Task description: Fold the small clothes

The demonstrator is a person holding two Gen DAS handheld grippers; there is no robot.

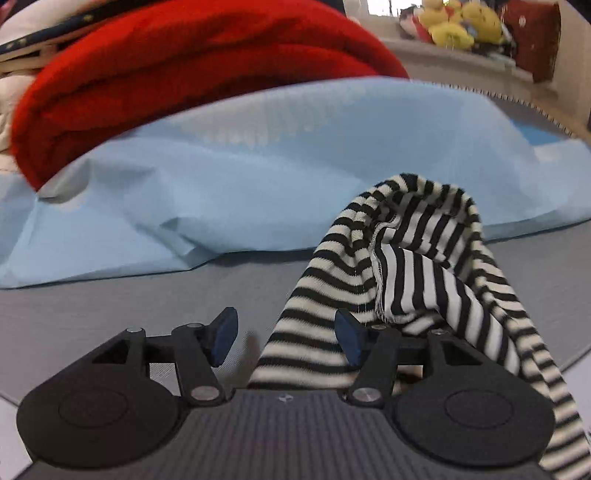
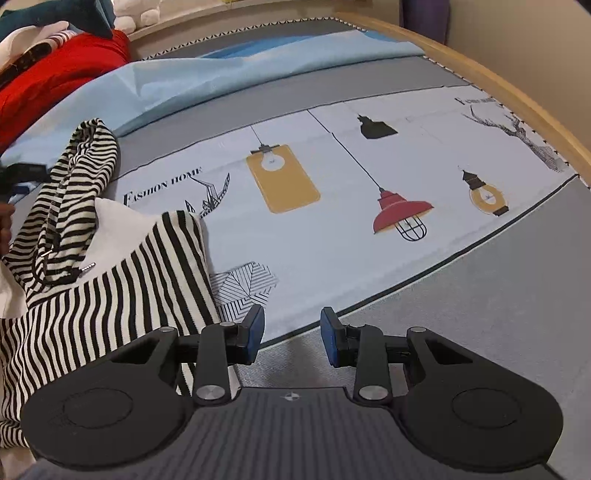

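Observation:
A black-and-white striped garment (image 1: 413,266) lies bunched on the grey mat, draped over the right finger of my left gripper (image 1: 286,338). The left jaws stand open, with striped cloth lying between them but not pinched. In the right wrist view the same striped garment (image 2: 122,280) lies at the left, its hood and drawstring bunched behind it. My right gripper (image 2: 291,338) is open and empty, just right of the garment's edge, low over the printed cloth.
A light blue cloth (image 1: 229,184) lies spread behind the garment, with a folded red garment (image 1: 177,74) on it. A white lamp-printed cloth (image 2: 369,192) covers the mat. A wooden rim (image 2: 517,96) curves at right. Plush toys (image 1: 458,26) sit far back.

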